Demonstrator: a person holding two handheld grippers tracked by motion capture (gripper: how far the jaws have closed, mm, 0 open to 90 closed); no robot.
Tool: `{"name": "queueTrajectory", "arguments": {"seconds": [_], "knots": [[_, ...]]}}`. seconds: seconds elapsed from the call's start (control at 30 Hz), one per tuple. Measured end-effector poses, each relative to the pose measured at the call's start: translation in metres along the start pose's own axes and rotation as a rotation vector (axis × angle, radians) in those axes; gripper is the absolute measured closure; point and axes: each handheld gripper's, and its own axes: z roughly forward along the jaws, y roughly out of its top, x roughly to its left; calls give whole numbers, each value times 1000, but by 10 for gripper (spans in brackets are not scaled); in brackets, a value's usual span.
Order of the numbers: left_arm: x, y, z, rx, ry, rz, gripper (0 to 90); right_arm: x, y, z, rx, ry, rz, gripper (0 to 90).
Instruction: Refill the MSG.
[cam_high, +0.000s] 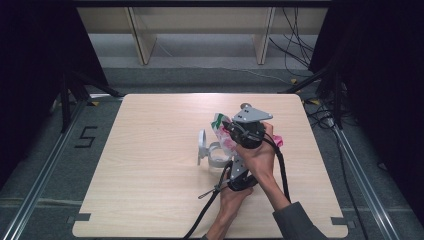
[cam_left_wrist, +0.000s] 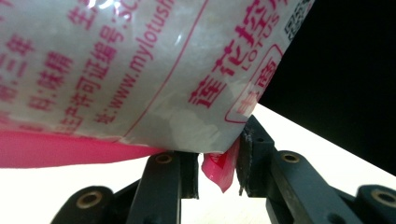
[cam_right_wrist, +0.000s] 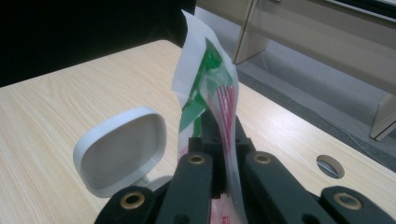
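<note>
A plastic packet (cam_high: 221, 131) with white, pink and green print is held up over the table (cam_high: 150, 175) between both grippers. My right gripper (cam_right_wrist: 219, 135) is shut on the packet's green and white end (cam_right_wrist: 205, 88), which stands up from its jaws. My left gripper (cam_left_wrist: 218, 163) is shut on a pink corner (cam_left_wrist: 219, 170) of the packet, whose printed face (cam_left_wrist: 140, 70) hangs close above its jaws. In the high view the right gripper (cam_high: 231, 131) sits above the left gripper (cam_high: 236, 167). Just left of them stands a small clear container (cam_high: 216, 156) with its white lid (cam_right_wrist: 122, 149) hinged open.
A round hole (cam_right_wrist: 330, 166) lies in the tabletop near the far right edge. Wooden shelf legs (cam_high: 142, 45) stand on the floor beyond the table, with cables (cam_high: 300, 50) at the right. Black curtains close off both sides.
</note>
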Motion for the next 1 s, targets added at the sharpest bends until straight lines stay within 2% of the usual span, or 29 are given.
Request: {"name": "queueTrajectory", "arguments": {"seconds": [0.07,0.3,0.5,0.57,0.6,0.63,0.67,0.73,0.8,1.0], "knots": [[-1,1,0,-3,2,-1,717,0,0,0,-1,-9,-22,900],[-2,3,0,-9,-6,3,719,0,2,-2,-3,1,-1,900],[-1,5,-1,-10,-14,1,720,3,4,-1,-2,-5,-18,900],[-1,5,-1,-10,-10,2,720,3,4,0,-3,-2,-10,900],[-1,5,-1,-8,-10,2,720,2,5,0,-8,-4,-24,900],[-1,5,-1,-9,-12,1,720,2,5,0,0,-4,-10,900],[-2,5,-1,-10,-14,0,720,2,5,0,-3,-8,-21,900],[-2,5,-1,-12,-15,0,720,4,5,-1,10,-7,4,900],[-2,6,-1,-17,-29,-16,721,2,5,0,1,-4,-20,900],[-3,6,-1,-18,-28,1,721,4,6,0,4,-9,-23,900]]}}
